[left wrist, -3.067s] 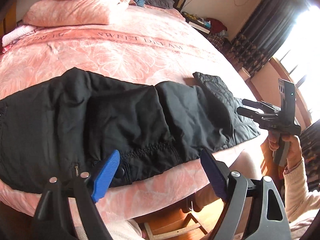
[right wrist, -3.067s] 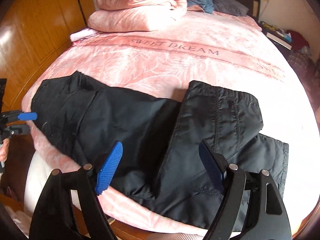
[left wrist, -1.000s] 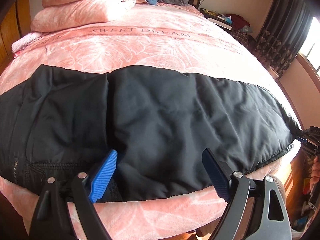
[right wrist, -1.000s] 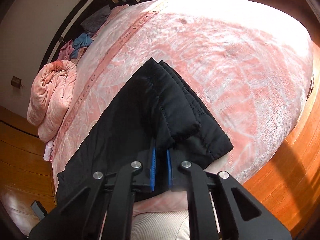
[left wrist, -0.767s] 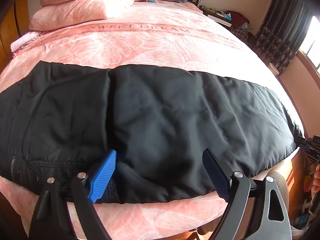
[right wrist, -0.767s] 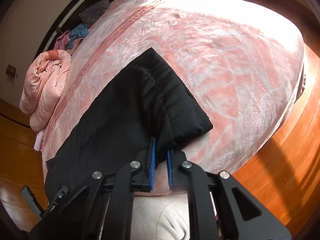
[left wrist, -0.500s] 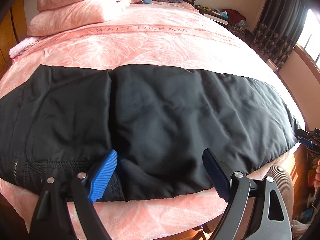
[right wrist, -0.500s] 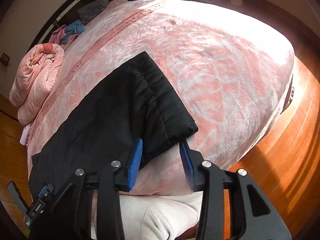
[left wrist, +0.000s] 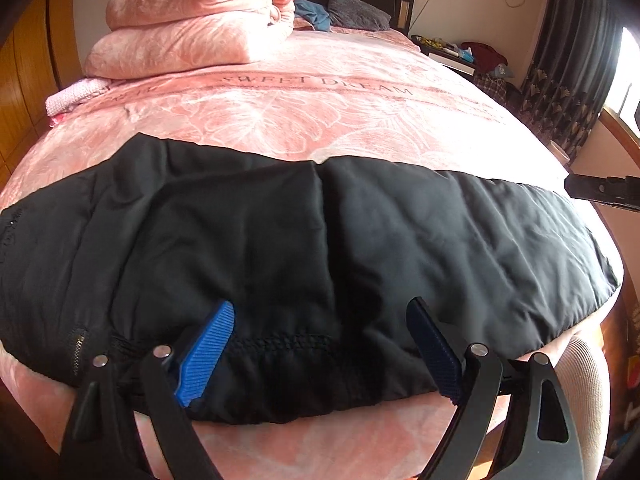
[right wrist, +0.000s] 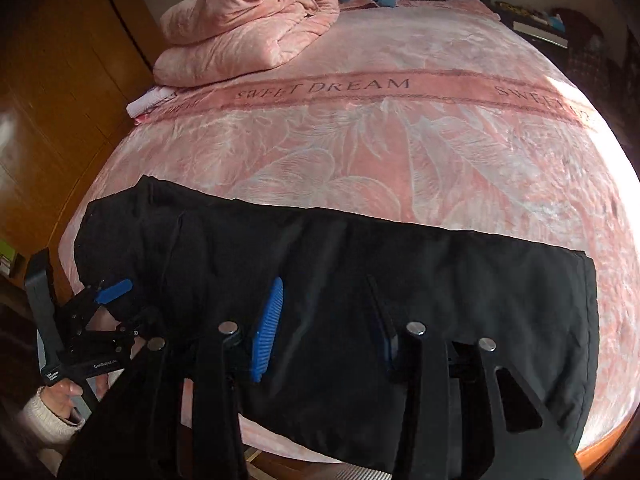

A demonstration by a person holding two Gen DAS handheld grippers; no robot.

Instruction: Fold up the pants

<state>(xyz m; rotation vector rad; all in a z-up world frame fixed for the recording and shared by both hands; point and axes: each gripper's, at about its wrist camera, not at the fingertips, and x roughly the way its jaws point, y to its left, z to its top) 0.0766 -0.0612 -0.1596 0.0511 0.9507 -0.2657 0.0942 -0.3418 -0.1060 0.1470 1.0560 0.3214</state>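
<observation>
Right wrist view: black pants (right wrist: 400, 280) lie flat across the lower frame on the pink bedspread (right wrist: 360, 140), legs stacked. Right gripper (right wrist: 328, 328) has just been opening, nothing pinched; left gripper (left wrist: 316, 354) gapes wide over the waistband, empty. Crosswise folds still look undone.

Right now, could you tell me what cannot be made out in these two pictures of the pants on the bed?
- Left wrist view: the waist end of the pants runs off the left edge.
- Left wrist view: the right gripper is cut off by the right edge; its fingers are out of sight.
- Right wrist view: the right gripper's far finger is dark against the black cloth.
- Right wrist view: the nightstand clutter is too dim to identify.
</observation>
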